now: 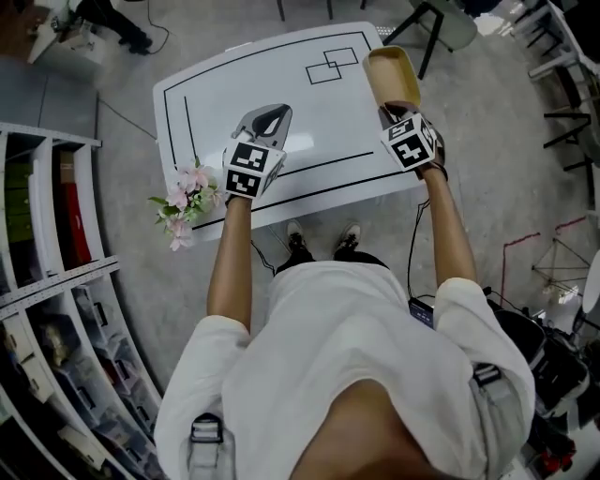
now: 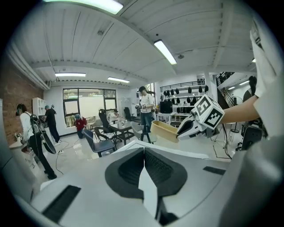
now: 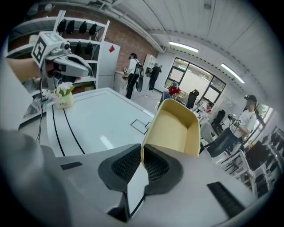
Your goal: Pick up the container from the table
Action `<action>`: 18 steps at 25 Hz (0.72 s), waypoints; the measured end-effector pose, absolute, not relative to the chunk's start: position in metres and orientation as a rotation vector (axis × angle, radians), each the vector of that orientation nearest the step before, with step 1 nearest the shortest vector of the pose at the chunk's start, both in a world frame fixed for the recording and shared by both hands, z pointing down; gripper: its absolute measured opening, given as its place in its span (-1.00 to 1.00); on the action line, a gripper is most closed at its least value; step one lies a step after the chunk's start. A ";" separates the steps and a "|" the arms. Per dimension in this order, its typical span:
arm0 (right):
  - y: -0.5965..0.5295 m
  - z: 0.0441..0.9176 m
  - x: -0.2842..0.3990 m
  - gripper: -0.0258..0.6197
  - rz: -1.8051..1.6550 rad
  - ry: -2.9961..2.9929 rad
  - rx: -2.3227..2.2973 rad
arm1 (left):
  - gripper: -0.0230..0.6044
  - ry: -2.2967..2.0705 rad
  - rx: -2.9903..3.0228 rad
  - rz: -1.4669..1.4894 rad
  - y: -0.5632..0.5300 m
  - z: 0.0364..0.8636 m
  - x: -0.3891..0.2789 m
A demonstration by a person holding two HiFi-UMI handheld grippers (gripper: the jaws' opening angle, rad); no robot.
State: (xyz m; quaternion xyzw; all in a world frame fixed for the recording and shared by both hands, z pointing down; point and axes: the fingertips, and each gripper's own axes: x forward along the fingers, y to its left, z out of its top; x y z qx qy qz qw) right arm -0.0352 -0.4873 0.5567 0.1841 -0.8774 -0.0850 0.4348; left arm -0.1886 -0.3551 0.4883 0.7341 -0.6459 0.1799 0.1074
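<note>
A tan rectangular container (image 1: 391, 75) hangs in the air beyond the white table's right edge, and my right gripper (image 1: 397, 111) is shut on its near rim. In the right gripper view the container (image 3: 175, 128) stands tilted with its empty inside facing the camera, its wall pinched between the jaws of the right gripper (image 3: 142, 160). My left gripper (image 1: 267, 127) is over the table's front left part, shut with nothing in it. In the left gripper view the jaws of the left gripper (image 2: 144, 165) meet, and the container (image 2: 164, 131) shows far off.
The white table (image 1: 225, 84) has black lines and two outlined squares (image 1: 330, 65). A bunch of pink flowers (image 1: 186, 202) sits at its front left corner. Shelves (image 1: 47, 281) stand at the left, chairs (image 1: 441, 23) and racks beyond and to the right. People stand in the room's background.
</note>
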 end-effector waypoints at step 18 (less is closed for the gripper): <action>-0.479 0.315 -0.011 -0.81 -0.324 -2.644 0.796 | -0.87 -2.062 2.527 0.456 -0.384 0.319 -0.154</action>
